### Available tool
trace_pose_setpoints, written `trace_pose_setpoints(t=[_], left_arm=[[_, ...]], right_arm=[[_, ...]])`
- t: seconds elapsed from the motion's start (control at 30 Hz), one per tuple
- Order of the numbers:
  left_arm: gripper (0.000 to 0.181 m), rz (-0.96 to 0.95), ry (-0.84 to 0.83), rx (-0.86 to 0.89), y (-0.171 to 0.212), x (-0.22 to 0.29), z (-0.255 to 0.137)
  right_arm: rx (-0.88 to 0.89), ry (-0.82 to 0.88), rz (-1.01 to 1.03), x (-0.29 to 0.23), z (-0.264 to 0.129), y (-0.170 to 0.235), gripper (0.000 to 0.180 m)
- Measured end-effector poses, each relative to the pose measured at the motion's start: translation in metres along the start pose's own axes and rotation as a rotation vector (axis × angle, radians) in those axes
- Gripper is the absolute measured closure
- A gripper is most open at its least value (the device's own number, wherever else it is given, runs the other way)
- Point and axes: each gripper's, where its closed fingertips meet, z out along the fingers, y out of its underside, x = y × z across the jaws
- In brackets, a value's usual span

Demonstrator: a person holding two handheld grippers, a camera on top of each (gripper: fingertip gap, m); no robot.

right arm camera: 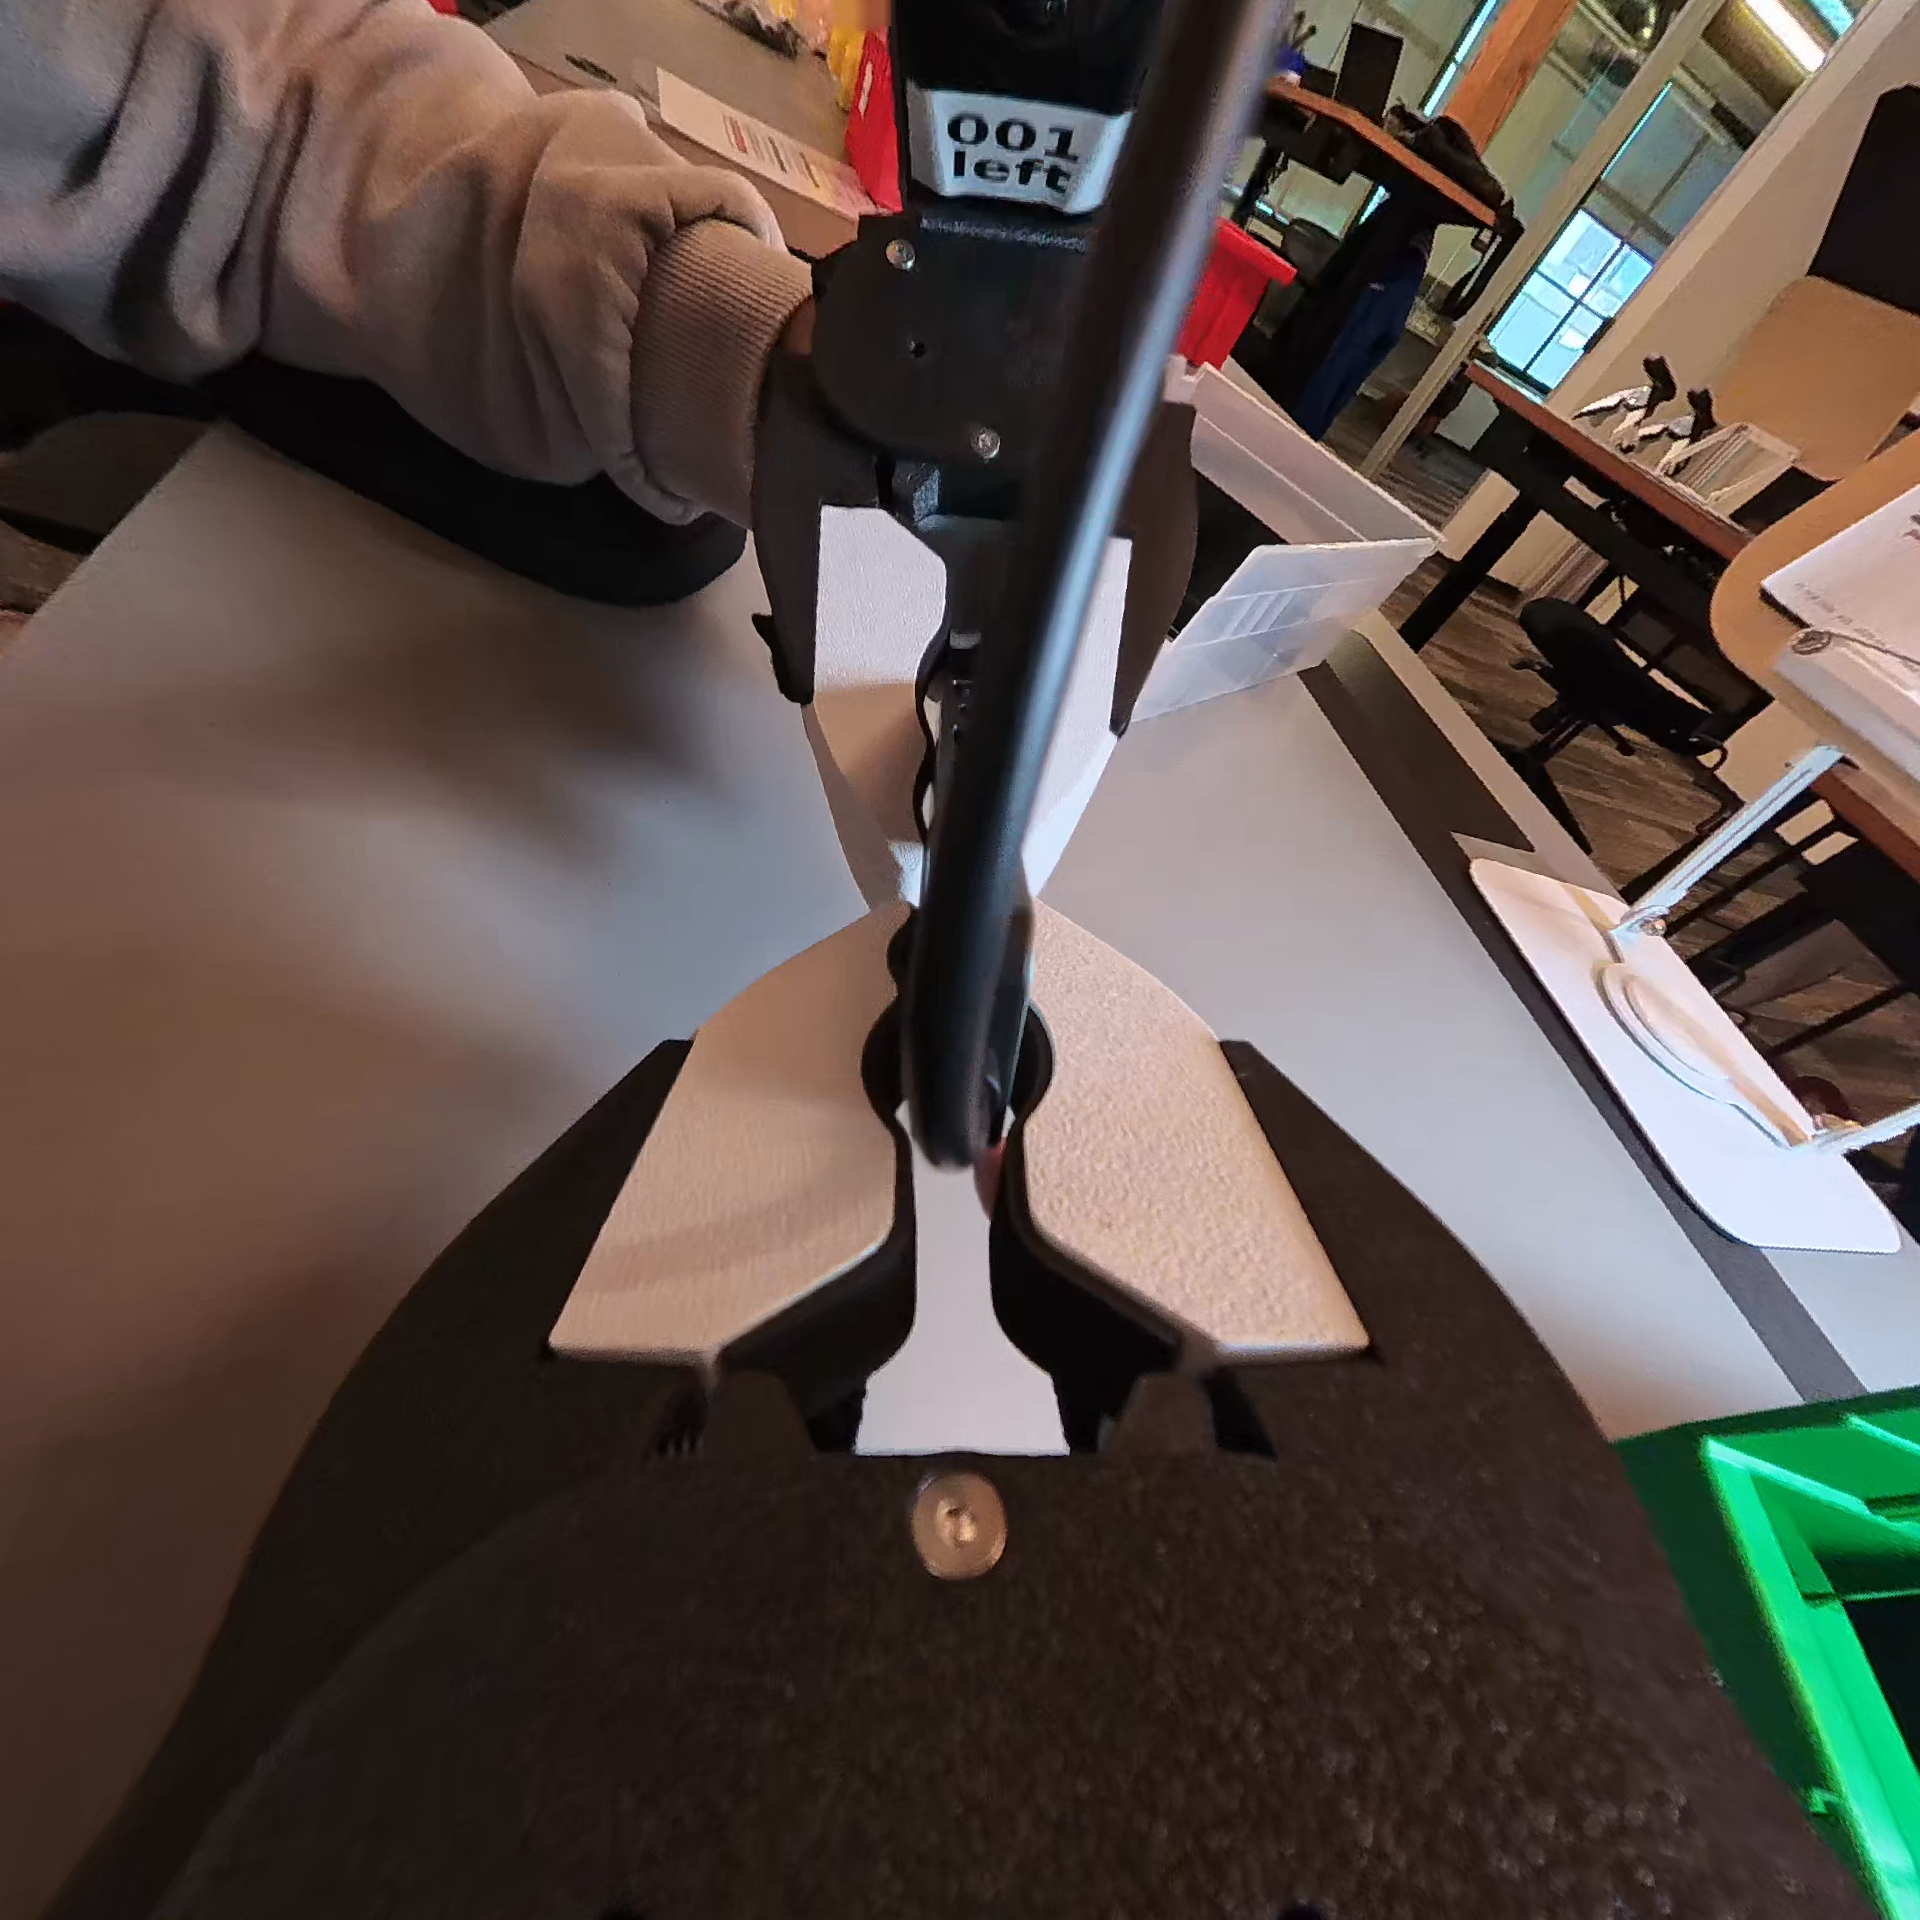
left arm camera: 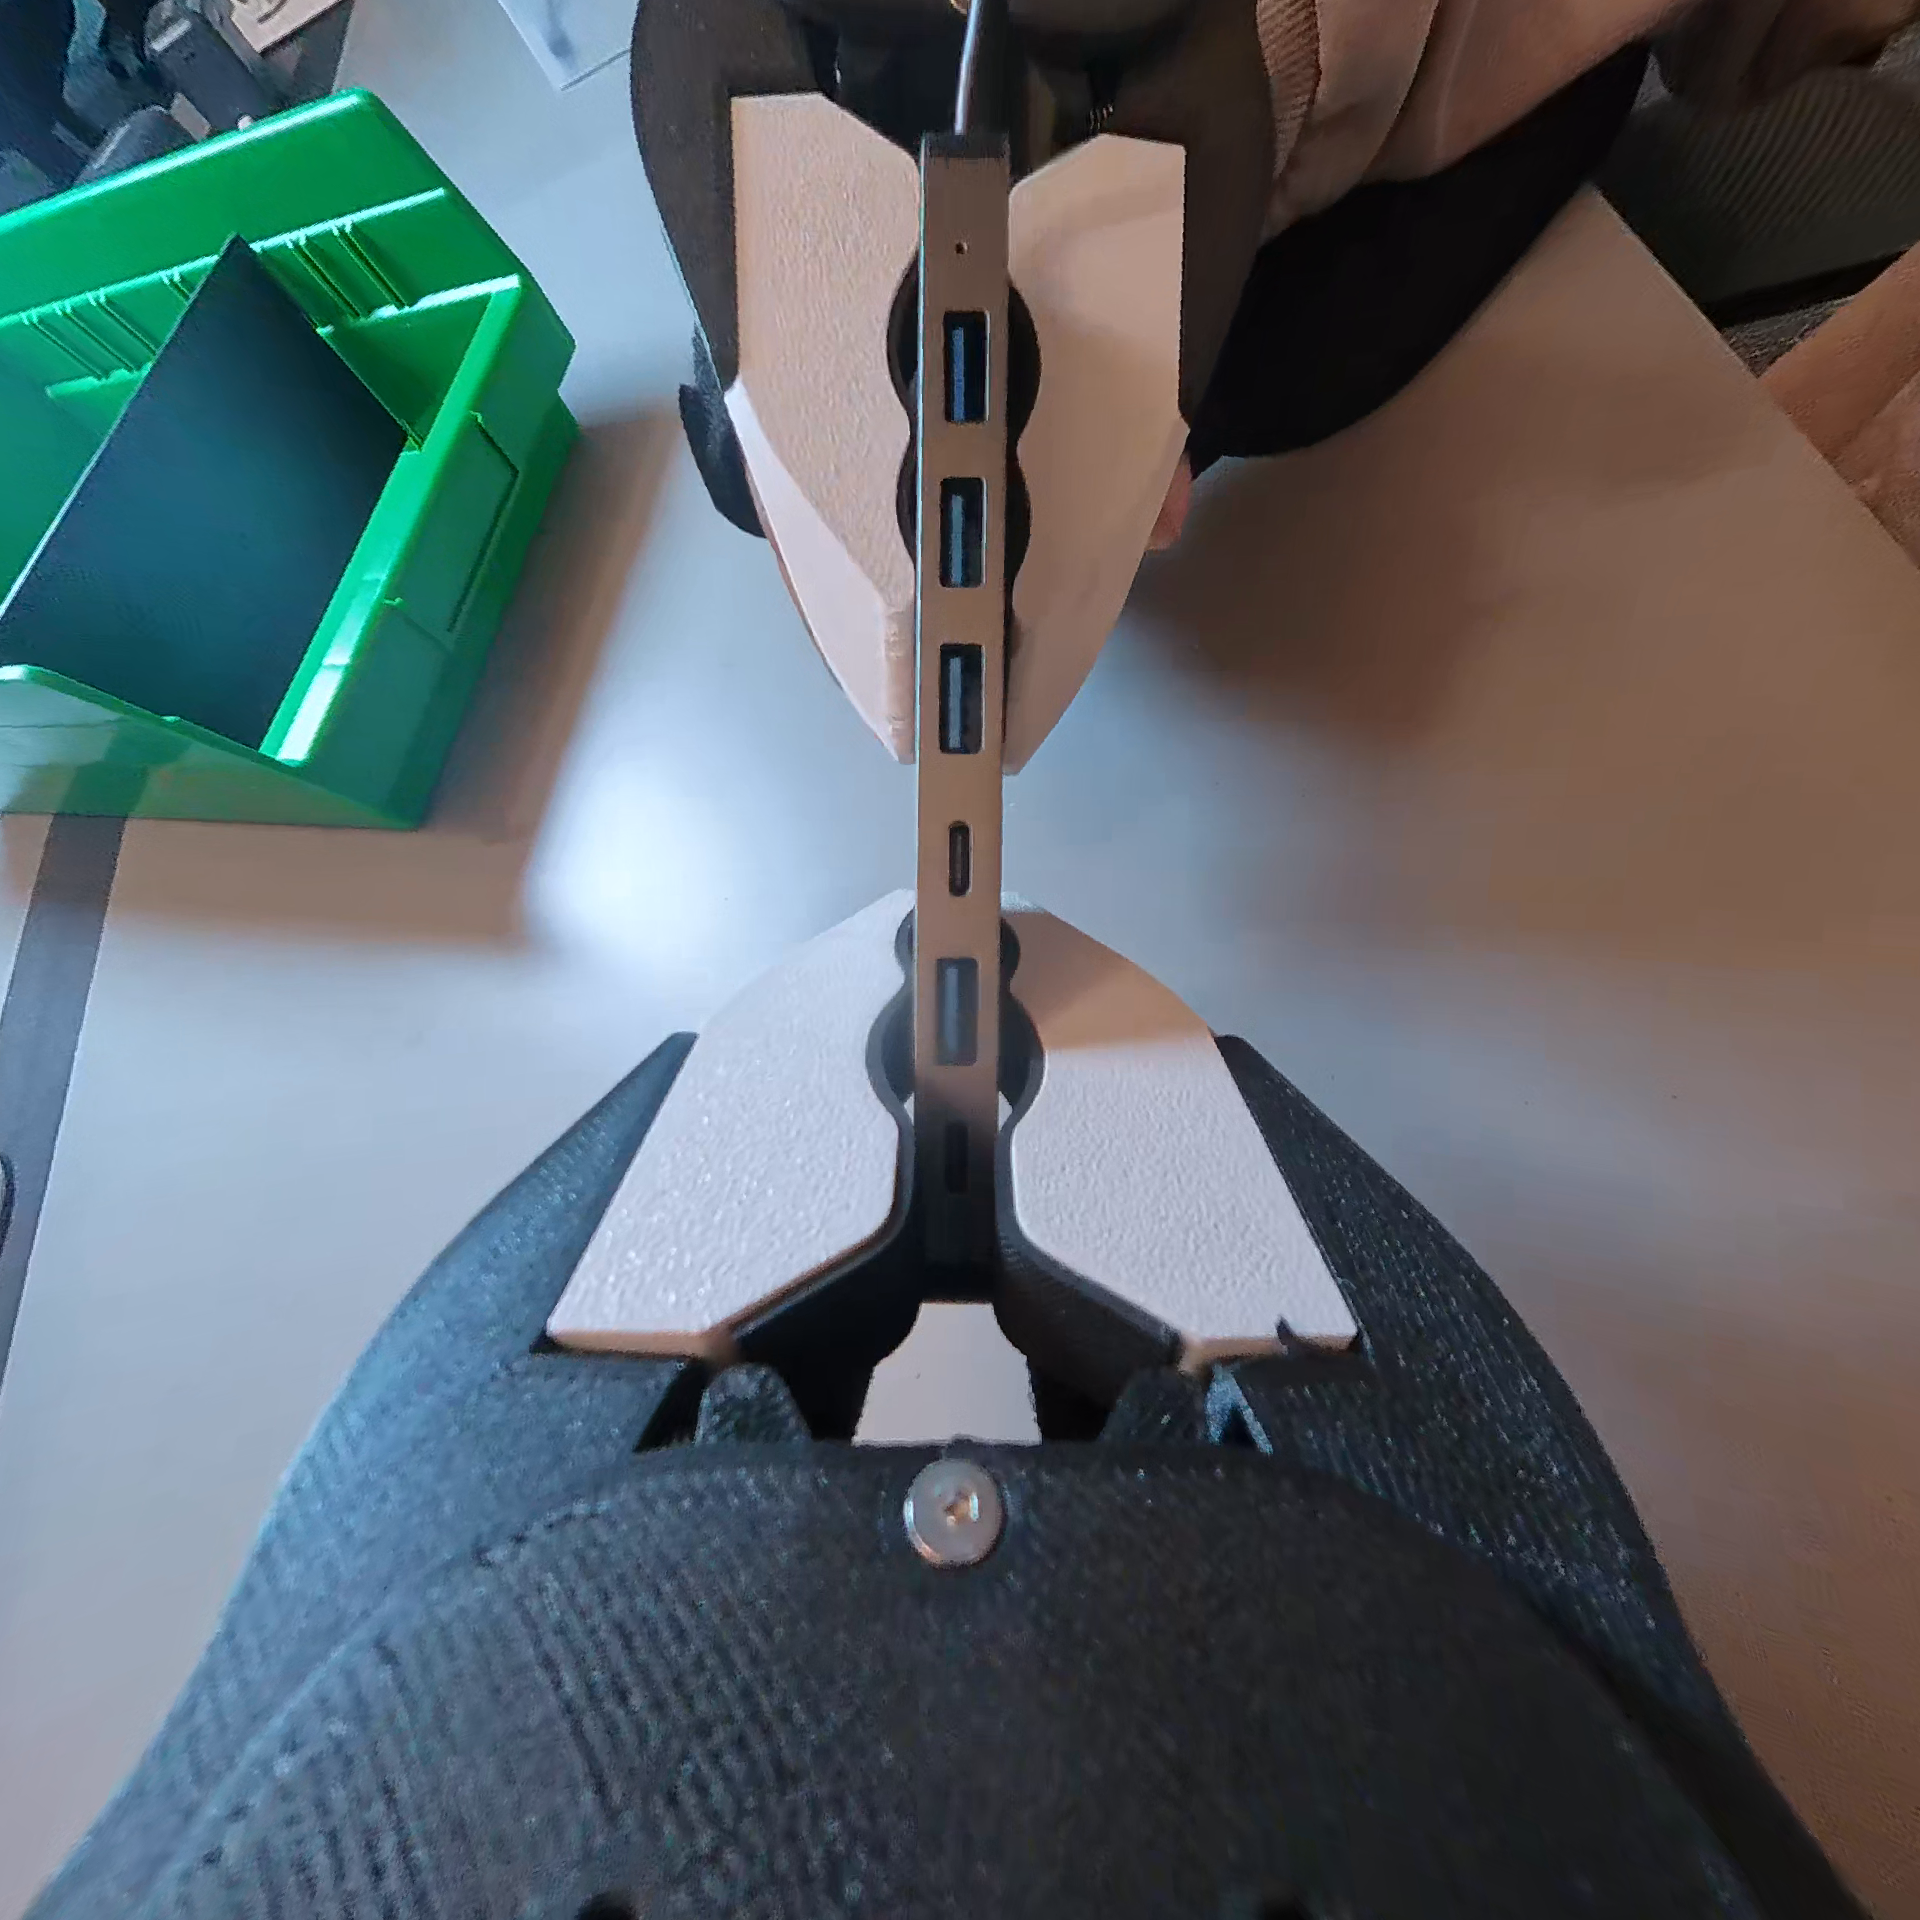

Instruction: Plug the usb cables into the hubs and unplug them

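A slim grey USB hub (left arm camera: 961,831) stands on its edge above the grey table (left arm camera: 1455,935), its row of ports facing the left wrist camera. All the ports I can see are unoccupied. My left gripper (left arm camera: 956,935) is shut on the near end of the hub. My right gripper (left arm camera: 958,753) is shut on the far end, facing mine. The hub's own dark cable (left arm camera: 971,62) leaves its far end. In the right wrist view the hub (right arm camera: 997,831) is a dark, blurred bar between my right gripper (right arm camera: 961,935) and the left gripper (right arm camera: 971,842).
A green bin (left arm camera: 416,520) with a dark divider sits left of the hub and shows low right in the right wrist view (right arm camera: 1787,1558). A clear plastic box (right arm camera: 1278,582) and a white lamp base (right arm camera: 1662,1060) stand near the table's edge. A grey sleeve (right arm camera: 416,260) holds the left gripper. The grippers are tip to tip, or close to it.
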Motion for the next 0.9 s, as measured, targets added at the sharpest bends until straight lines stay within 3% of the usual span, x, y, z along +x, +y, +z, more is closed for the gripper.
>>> trace_pose_setpoints(t=[0.27,0.67,0.8,0.9], left_arm=[[0.172,0.013,-0.017,-0.091,0.011,-0.001,0.001],[0.169,-0.059,0.034,0.012,0.001,0.002,0.001],[0.151,-0.103,-0.053,0.094,-0.011,-0.026,-0.037],[0.150,-0.144,-0.293,0.114,-0.013,-0.079,-0.112]], right_arm=[[0.067,-0.019,0.086,0.000,0.001,-0.005,0.167],[0.015,-0.035,0.076,0.000,-0.001,-0.005,0.168],[-0.013,0.045,0.071,0.021,-0.016,-0.009,0.168],[-0.043,0.137,0.077,0.045,-0.033,-0.007,0.168]])
